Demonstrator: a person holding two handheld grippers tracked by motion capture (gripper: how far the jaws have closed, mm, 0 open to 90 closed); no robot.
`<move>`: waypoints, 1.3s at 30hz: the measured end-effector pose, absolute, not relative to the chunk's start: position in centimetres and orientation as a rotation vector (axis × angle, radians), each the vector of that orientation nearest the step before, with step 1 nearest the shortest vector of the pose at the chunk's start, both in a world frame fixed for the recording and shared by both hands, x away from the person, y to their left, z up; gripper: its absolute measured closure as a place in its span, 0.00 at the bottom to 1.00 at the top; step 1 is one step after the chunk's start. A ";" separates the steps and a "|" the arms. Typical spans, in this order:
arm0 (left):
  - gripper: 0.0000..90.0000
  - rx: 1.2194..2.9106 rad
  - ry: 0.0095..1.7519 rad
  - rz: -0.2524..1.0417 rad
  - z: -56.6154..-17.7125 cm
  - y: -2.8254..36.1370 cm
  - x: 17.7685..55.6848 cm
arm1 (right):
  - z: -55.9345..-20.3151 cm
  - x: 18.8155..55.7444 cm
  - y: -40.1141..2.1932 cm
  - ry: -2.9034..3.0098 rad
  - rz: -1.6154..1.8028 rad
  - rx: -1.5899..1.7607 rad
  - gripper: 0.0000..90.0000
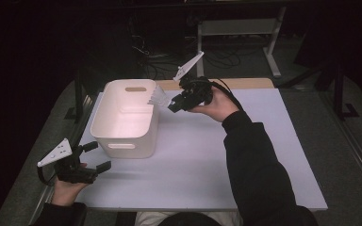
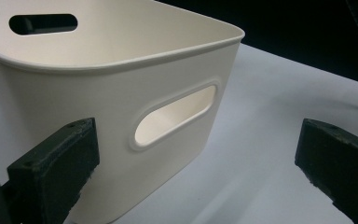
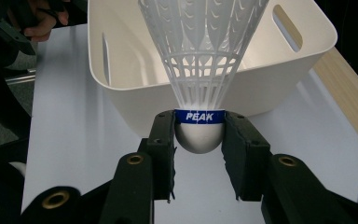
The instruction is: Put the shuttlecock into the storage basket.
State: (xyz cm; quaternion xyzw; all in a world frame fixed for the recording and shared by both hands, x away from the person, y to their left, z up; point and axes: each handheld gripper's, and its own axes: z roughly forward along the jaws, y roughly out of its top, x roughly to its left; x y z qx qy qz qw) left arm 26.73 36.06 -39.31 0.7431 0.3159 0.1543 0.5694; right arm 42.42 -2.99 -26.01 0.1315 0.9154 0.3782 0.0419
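Observation:
A white plastic shuttlecock (image 3: 200, 70) with a blue band reading PEAK is clamped by its cork in my right gripper (image 3: 199, 135). In the high view the shuttlecock (image 1: 157, 96) hangs over the right rim of the white bin (image 1: 122, 117), with the right gripper (image 1: 175, 104) just to its right, above the table. My left gripper (image 1: 96, 155) is open at the table's front left corner, jaws spread beside the bin's near wall. In the left gripper view the bin (image 2: 121, 93) with its slot handle fills the space ahead of the left gripper (image 2: 196, 163).
The white table mat (image 1: 207, 155) stretches to the right of the bin with free room. A wooden table edge (image 1: 245, 83) runs along the back. Cables and a desk frame (image 1: 273, 42) lie on the dark floor beyond.

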 end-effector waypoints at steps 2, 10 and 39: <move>0.00 1.745 0.741 0.363 -39.3 36.1 26.7 | -25.9 42.4 -2.8 2.803 1.154 0.403 0.71; 0.00 1.745 0.741 0.362 -39.3 36.1 26.7 | -25.5 42.3 -2.0 2.805 1.157 0.383 0.71; 0.00 1.747 0.739 0.362 -39.3 36.1 26.7 | -25.8 41.7 3.3 2.868 1.138 0.248 0.71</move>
